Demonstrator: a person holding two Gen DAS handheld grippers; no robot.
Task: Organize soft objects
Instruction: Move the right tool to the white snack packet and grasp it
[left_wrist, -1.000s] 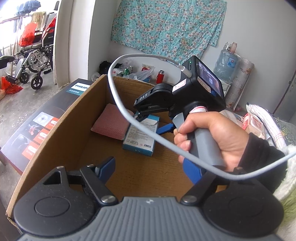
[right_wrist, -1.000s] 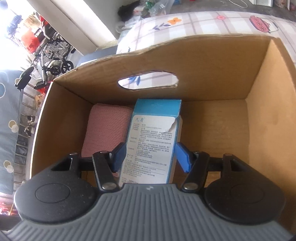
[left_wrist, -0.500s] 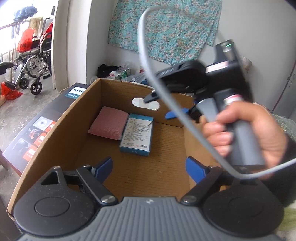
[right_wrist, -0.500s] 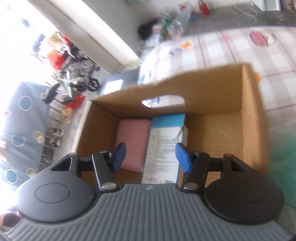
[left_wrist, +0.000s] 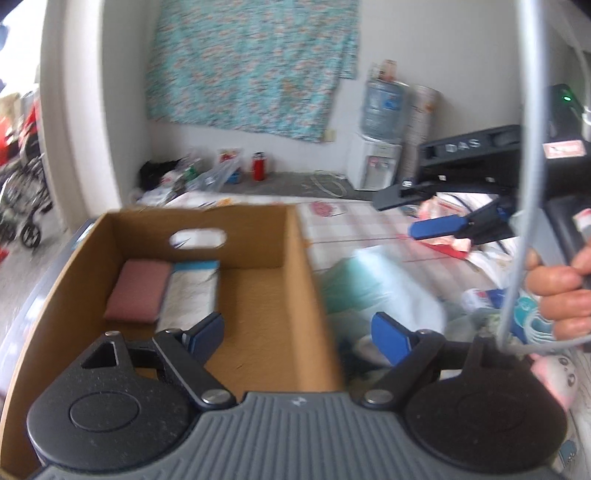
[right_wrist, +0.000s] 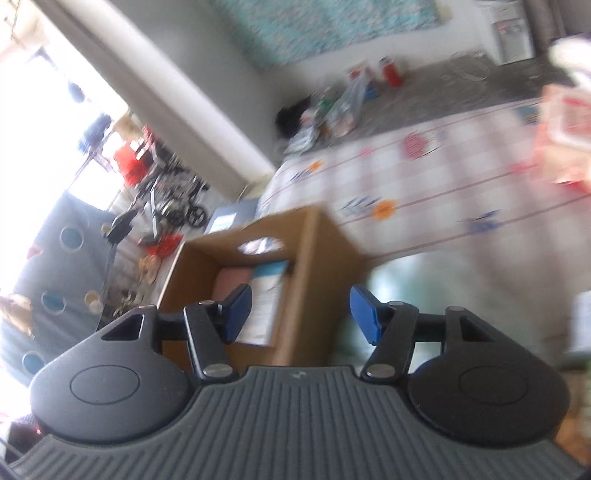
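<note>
The left tool (left_wrist: 297, 334) is seen with its blue fingers spread wide and nothing between them; it is held over the right wall of the cardboard box (left_wrist: 295, 266), one finger above the box floor and the other outside it. The right tool (right_wrist: 301, 308) is likewise spread apart and empty, and is held above the bed, off to the right of the box. In the left wrist view the right tool (left_wrist: 439, 225) is seen from the side at the right edge, gripped by a hand (left_wrist: 561, 291), with a grey cable (left_wrist: 524, 184) hanging across it.

Inside the box, a pink folded cloth (left_wrist: 138, 290) is laid flat in the far left corner, against the wall with the oval handle cut-out. A blue-and-white carton (left_wrist: 192, 291) is laid just beside it on the right, the two touching or nearly so. The remaining box floor is bare cardboard.

On the bed's checked sheet (left_wrist: 351, 229), just outside the right wall of the box, a pale green and white soft bundle (left_wrist: 373, 284) is seen, heavily blurred. A pink plush toy (left_wrist: 557, 376) is partly visible at the right edge of the bed, below the hand. Both views are smeared by motion, so finer detail cannot be told.
</note>
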